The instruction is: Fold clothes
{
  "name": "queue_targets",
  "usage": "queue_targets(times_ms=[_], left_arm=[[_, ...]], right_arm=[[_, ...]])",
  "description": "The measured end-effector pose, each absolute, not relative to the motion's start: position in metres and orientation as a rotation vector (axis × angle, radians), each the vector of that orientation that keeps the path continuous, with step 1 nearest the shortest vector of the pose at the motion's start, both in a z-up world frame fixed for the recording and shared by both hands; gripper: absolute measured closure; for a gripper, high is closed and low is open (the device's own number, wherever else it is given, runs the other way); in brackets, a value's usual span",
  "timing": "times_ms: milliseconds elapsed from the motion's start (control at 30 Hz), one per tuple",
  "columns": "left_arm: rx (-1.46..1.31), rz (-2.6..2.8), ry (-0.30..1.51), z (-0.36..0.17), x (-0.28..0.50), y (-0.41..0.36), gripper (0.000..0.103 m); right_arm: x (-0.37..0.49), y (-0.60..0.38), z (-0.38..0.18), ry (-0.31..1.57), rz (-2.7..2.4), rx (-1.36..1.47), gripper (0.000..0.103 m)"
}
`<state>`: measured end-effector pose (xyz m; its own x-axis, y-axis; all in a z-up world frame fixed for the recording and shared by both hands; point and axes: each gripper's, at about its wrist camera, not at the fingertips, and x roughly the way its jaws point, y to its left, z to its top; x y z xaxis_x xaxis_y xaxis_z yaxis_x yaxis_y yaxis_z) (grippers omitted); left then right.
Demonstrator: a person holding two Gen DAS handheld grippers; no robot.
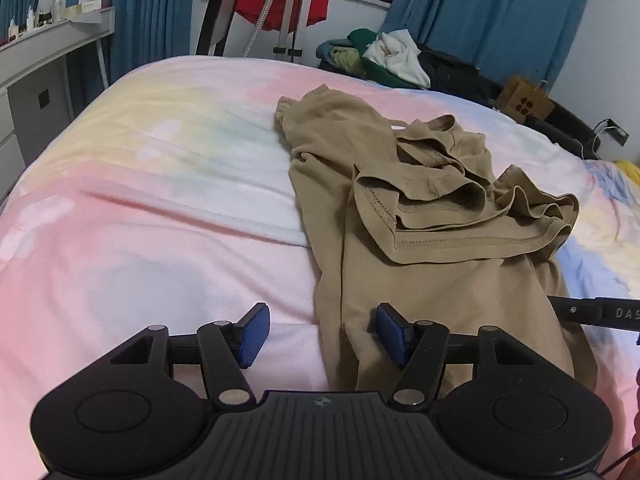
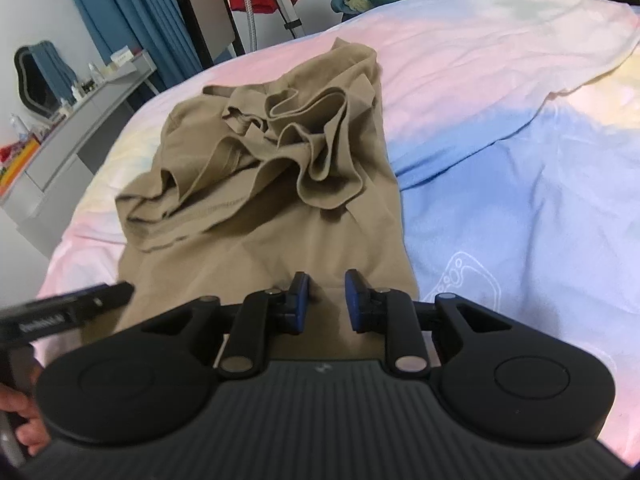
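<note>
A tan garment lies crumpled on the pastel bed cover, its near part flat and its far part bunched in folds. My left gripper is open just above the garment's near left edge, one pad over cloth and one over the cover. In the right wrist view the same garment lies ahead. My right gripper is open with a narrow gap, low over the garment's near edge, holding nothing. The other gripper's black body shows at the left.
A pile of clothes sits beyond the bed's far edge. A grey desk with bottles stands at the left. Blue curtains, a metal stand and a red cloth are behind. A cardboard box is at the right.
</note>
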<state>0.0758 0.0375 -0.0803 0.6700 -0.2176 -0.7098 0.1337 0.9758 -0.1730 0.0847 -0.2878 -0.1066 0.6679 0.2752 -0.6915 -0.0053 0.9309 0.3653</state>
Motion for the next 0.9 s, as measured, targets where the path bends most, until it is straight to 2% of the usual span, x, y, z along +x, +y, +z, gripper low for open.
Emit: queue_targets(times_ms=[200, 400, 633, 767, 900], left_arm=[[-0.233, -0.273, 0.775, -0.048, 0.042, 0.040, 0.040], [-0.542, -0.511, 0.827, -0.038, 0.006, 0.035, 0.022], [-0.723, -0.471, 1.002, -0.095, 0.028, 0.022, 0.023], [-0.891, -0.425, 0.985, -0.118, 0.041, 0.034, 0.024], [-0.882, -0.438, 0.967, -0.117, 0.036, 0.028, 0.024]], right_arm=[[0.065, -0.299, -0.084, 0.793, 0.193, 0.437, 0.078], [0.055, -0.293, -0.070, 0.752, 0.252, 0.489, 0.078], [0.060, -0.292, -0.071, 0.762, 0.294, 0.557, 0.078], [0.064, -0.291, -0.076, 0.781, 0.318, 0.596, 0.078], [0.065, -0.294, -0.080, 0.786, 0.347, 0.664, 0.078]])
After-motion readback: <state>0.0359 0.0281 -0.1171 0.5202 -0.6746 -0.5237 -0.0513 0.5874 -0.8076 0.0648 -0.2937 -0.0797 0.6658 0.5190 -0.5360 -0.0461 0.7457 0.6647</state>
